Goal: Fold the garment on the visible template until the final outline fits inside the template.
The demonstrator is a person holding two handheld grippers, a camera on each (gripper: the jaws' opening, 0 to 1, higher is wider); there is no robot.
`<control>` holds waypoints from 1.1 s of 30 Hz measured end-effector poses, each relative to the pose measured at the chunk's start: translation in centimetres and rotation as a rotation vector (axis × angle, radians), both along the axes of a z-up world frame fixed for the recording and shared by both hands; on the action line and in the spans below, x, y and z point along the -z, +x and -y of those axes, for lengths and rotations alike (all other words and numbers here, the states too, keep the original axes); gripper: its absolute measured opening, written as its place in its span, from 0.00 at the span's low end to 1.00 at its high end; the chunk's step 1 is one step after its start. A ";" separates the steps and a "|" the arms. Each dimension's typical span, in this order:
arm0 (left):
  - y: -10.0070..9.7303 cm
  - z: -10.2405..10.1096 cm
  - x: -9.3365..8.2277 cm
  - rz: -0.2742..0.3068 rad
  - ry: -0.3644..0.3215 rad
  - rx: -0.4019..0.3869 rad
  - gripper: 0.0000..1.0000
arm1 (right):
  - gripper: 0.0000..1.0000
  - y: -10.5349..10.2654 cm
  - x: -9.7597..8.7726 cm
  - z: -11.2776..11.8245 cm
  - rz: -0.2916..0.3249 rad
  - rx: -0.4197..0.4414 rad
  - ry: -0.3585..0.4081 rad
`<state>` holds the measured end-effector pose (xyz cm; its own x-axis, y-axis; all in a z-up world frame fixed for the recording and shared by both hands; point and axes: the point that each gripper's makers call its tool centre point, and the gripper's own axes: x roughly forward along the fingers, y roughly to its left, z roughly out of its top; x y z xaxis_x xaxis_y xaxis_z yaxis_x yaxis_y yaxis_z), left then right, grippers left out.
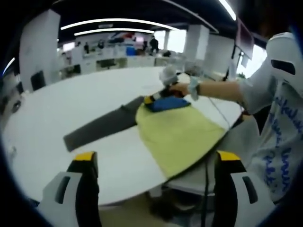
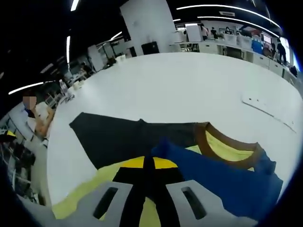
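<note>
An open office surrounded the white tabletop (image 1: 57, 118), where the yellow garment (image 1: 177, 135) overlay the dark template (image 2: 113, 137). Left hand-held gripper (image 1: 154, 163) gaped; right hand-held gripper (image 2: 147, 172) pinched garment fabric.

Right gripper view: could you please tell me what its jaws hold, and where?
The right gripper appears shut on the garment, pinching the near edge of its blue sleeve.
</note>
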<state>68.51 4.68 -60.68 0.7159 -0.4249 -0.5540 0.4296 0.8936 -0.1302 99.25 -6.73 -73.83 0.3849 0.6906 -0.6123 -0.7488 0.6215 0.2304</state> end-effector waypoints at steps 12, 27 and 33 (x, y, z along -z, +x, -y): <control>0.0 0.3 0.2 0.000 0.003 0.008 0.97 | 0.16 -0.8 0.1 -0.3 -0.002 -0.032 0.003; -0.1 0.4 0.3 -0.004 0.006 0.014 0.97 | 0.55 -2.4 0.5 0.3 0.020 -0.063 -0.011; -0.2 0.6 0.1 0.000 0.010 0.020 0.97 | 0.72 -2.9 -0.1 0.7 0.035 -0.075 -0.014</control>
<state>68.32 4.04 -60.81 0.7076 -0.4332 -0.5583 0.4471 0.8863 -0.1209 96.35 -7.45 -73.72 0.3543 0.7099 -0.6087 -0.8006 0.5666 0.1947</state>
